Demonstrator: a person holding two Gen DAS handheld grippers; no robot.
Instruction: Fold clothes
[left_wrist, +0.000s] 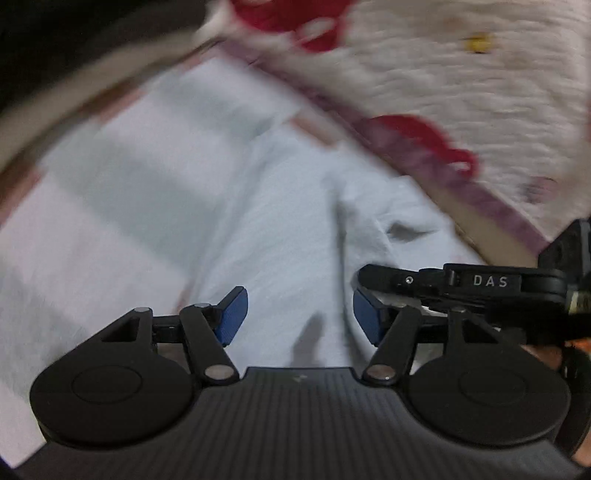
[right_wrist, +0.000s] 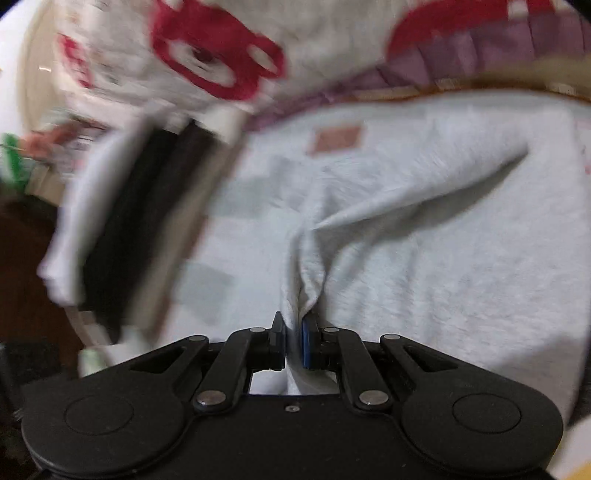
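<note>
Both views blurred by motion; detail soft.

Left gripper (left_wrist: 300, 315): fingers released, blue pads (left_wrist: 232, 318) spread wide with nothing between them. It hovers over a pale blue-white garment (left_wrist: 207, 206) spread flat below. The cloth shows faint grey rectangular patches and a small reddish-brown label.

Right gripper (right_wrist: 293, 345): fingers clenched on a pinch of the same garment (right_wrist: 424, 229). Fabric rises into a narrow ridge between the blue pads (right_wrist: 307, 345), and a long fold runs from the grip up and to the right across the cloth. The reddish-brown label (right_wrist: 338, 139) sits on the far part of the garment in this view.

In the left wrist view the right gripper's body (left_wrist: 480, 286) shows at the right edge, marked "DAS", lying just beside the left gripper's right finger.

The garment lies on a surface with a tan-brown edge; whether bed or worktop, cannot tell. Beyond that edge sits a white quilted cover (left_wrist: 461, 81) with red printed shapes and a purple ruffled trim (right_wrist: 461, 55). In the right wrist view a dark, white-bordered object (right_wrist: 140, 221) stands at the left, too smeared to name.
</note>
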